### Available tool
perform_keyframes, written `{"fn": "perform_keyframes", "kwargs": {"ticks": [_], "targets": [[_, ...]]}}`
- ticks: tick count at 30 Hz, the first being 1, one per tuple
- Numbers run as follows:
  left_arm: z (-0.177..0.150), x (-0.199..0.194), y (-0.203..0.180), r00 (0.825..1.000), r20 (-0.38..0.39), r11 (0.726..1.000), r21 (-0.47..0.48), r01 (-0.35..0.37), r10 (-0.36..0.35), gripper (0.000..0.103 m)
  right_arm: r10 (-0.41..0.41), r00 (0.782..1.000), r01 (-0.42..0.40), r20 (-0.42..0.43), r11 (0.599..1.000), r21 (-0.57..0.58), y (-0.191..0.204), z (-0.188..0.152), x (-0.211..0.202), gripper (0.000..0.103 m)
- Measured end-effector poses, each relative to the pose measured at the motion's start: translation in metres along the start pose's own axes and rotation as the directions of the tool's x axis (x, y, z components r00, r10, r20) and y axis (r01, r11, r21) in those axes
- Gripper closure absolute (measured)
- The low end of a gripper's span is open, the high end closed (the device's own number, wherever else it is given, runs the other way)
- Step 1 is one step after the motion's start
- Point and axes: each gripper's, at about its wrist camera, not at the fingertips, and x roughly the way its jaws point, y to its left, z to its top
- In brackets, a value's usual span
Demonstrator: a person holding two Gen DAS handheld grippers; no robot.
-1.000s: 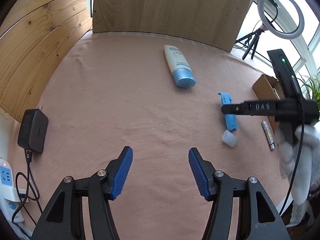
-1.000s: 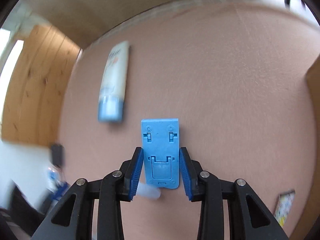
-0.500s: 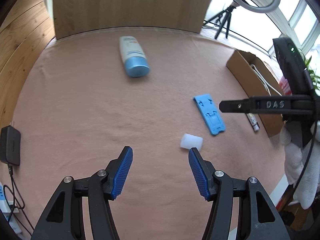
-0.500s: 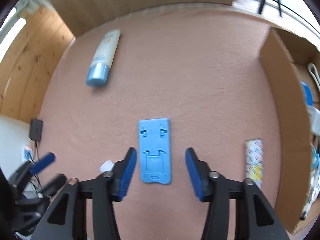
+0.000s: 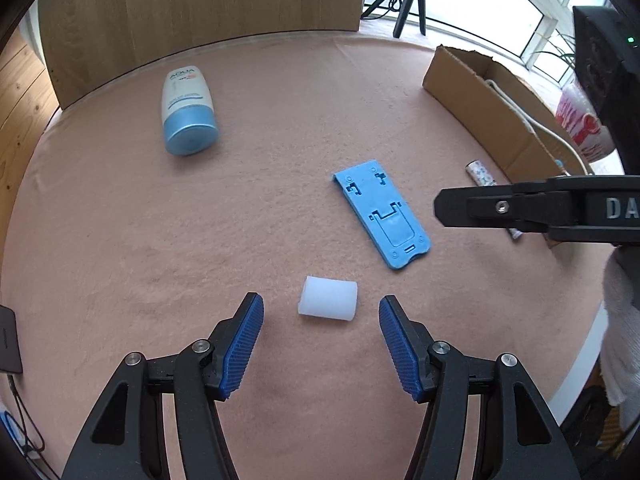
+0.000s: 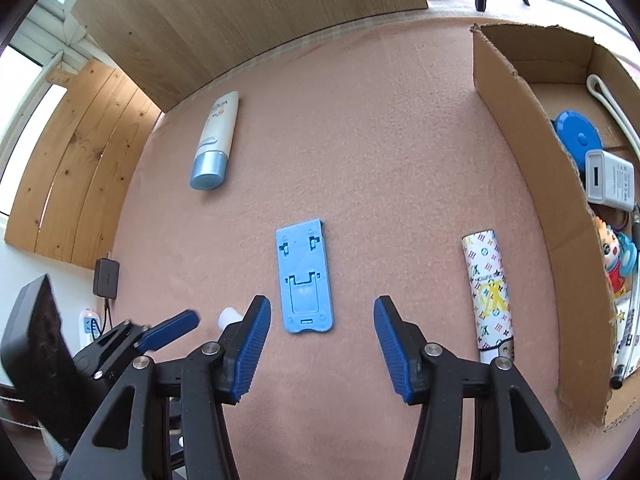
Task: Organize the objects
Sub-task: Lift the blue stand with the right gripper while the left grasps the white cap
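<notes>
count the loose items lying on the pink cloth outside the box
4: the sunscreen tube far left, the blue phone stand in the middle, the small white cylinder near the left gripper, the patterned tube beside the cardboard box.

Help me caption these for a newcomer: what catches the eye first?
The flat blue plastic stand lying mid-cloth ahead of the open right gripper. A small white cylinder lies just ahead of the open left gripper. At the right edge, a cardboard box holds clutter.

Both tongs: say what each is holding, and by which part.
Nothing is held. Left tongs stand open around the white cap; right tongs open by the blue stand.
</notes>
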Motion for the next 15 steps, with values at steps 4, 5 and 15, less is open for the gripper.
{"fn": "perform_keyframes", "kwargs": {"ticks": [4, 5, 15], "targets": [[-0.001, 0.004, 0.000, 1.000, 0.003, 1.000, 0.003, -0.004, 0.004, 0.056, -0.020, 1.000, 0.020, 0.012, 1.000, 0.005, 0.000, 0.001, 0.000, 0.053], [-0.001, 0.006, 0.001, 1.000, 0.000, 1.000, 0.004, -0.007, 0.007, 0.057, -0.025, 1.000, 0.025, 0.016, 1.000, 0.007, -0.001, 0.001, -0.002, 0.053], [-0.005, 0.003, 0.020, 1.000, 0.019, 0.999, -0.054, -0.005, 0.006, 0.075, -0.047, 0.999, 0.047, -0.010, 0.998, -0.039, 0.012, 0.005, 0.016, 0.053]]}}
